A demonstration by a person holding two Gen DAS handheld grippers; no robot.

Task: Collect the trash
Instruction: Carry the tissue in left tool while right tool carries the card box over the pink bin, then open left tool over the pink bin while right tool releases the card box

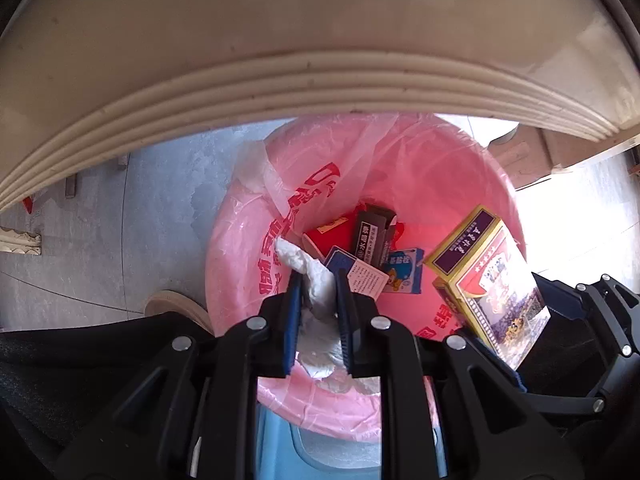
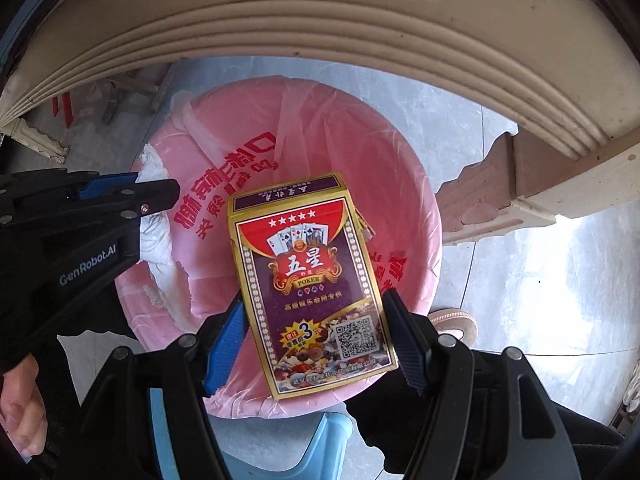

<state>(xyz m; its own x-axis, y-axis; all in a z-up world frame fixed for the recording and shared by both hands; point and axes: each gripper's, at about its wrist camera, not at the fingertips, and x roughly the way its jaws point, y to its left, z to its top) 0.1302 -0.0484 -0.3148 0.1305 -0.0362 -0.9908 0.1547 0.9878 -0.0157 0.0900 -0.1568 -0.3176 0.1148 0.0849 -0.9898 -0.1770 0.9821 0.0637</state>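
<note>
A bin lined with a pink plastic bag [image 1: 248,240] [image 2: 400,184] stands on the floor right below both grippers. My left gripper [image 1: 316,280] is shut on a crumpled white tissue [image 1: 316,284] over the bin's left side; the tissue [image 2: 156,240] also shows in the right wrist view beside the left gripper [image 2: 156,192]. My right gripper [image 2: 312,336] is shut on a purple and red playing-card box [image 2: 308,280], held upright over the bin's opening; the box [image 1: 492,280] shows at the right of the left wrist view. Several small cartons [image 1: 372,248] lie in the bag.
A cream table edge with ridged moulding [image 1: 320,80] [image 2: 320,32] overhangs the bin at the top. A light blue plastic stool [image 2: 320,448] is below the bin. A shoe [image 2: 456,320] rests on the grey floor at the right. A hand [image 2: 20,412] shows at lower left.
</note>
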